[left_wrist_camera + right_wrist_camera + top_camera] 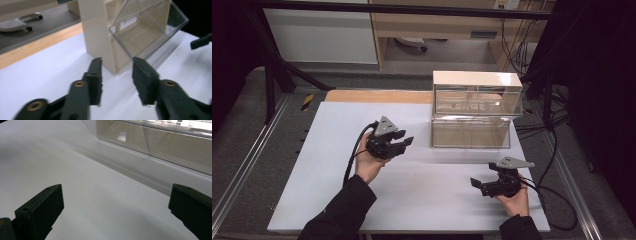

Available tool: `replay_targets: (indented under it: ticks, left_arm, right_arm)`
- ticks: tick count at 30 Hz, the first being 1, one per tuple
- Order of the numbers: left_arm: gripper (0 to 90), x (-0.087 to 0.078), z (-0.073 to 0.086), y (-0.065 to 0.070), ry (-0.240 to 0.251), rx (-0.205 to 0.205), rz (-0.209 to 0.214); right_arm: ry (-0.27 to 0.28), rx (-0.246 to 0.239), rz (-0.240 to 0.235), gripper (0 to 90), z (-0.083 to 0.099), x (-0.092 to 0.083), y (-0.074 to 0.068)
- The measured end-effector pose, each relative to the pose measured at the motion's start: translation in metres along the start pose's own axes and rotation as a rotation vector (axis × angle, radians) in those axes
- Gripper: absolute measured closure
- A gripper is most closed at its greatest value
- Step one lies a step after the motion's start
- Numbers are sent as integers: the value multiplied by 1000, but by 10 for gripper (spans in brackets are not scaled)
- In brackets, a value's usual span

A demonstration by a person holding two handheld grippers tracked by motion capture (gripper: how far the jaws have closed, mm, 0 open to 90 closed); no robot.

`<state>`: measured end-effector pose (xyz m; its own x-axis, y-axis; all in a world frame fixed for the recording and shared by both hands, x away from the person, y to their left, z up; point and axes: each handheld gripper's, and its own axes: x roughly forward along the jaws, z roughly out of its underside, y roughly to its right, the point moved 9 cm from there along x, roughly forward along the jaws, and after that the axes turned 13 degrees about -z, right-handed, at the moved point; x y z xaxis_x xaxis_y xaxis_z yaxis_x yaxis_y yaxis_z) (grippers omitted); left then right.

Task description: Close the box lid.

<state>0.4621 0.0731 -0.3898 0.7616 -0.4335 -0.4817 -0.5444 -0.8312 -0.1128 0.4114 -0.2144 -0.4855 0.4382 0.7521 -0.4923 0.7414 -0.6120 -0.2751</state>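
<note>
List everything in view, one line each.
cabinet: 1, cream frame with clear drawers in two tiers, far right of the table
table: 1, white top with a wooden strip at the far edge, centre
chair base: 1, pale, wheeled, on the floor beyond the table
left gripper: 1, black, jaws open and empty, mid-table, pointing towards the cabinet
right gripper: 1, black, jaws wide open and empty, near right of the table
hands: 2, in dark sleeves, one holding each gripper
</note>
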Motion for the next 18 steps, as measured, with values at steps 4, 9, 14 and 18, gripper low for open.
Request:
replay_targets:
  ticks: [4, 9, 14, 18]
  left_arm:
    - [426, -8, 22, -16, -24, -11, -18]
    - [278, -18, 49, -35, -64, -37, -45]
    - [198, -31, 76, -52, -90, -59, -71]
    - [152, -42, 95, -65, -121, -68, -88]
  right_arm:
    - [-2, 0, 1, 8, 0, 0, 0]
    - [-5, -4, 3, 8, 1, 0, 0]
    - [-5, -4, 4, 8, 1, 0, 0]
    - [-13, -8, 2, 8, 2, 1, 0]
